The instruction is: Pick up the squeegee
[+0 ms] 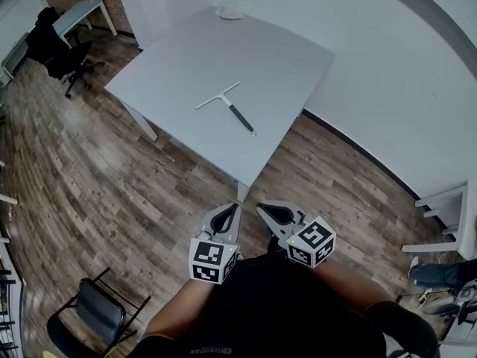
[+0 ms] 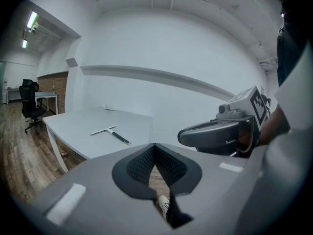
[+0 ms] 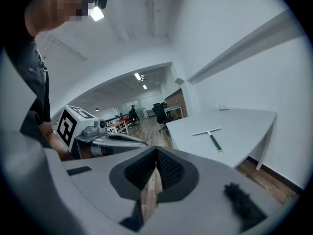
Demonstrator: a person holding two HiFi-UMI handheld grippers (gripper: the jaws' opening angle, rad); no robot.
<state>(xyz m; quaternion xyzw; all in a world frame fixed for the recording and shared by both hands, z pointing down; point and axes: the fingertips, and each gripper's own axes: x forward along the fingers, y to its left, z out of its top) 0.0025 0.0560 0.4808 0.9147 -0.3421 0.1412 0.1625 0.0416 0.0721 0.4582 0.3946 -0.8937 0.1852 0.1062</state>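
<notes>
The squeegee (image 1: pixel 227 106) lies flat on the pale grey table (image 1: pixel 194 58), a white blade with a dark handle that points toward the table's near edge. It also shows small and far off in the left gripper view, squeegee (image 2: pixel 110 132), and in the right gripper view, squeegee (image 3: pixel 211 135). Both grippers hang over the wood floor, well short of the table. My left gripper (image 1: pixel 232 209) has its jaws together at the tips with nothing held. My right gripper (image 1: pixel 261 208) is shut and empty too, close beside the left one.
A small white object (image 1: pixel 229 13) rests at the table's far corner. A black office chair (image 1: pixel 63 54) and a desk (image 1: pixel 78 13) stand at far left. A dark chair (image 1: pixel 100 312) sits near the person's left. White walls (image 1: pixel 387 88) bound the right side.
</notes>
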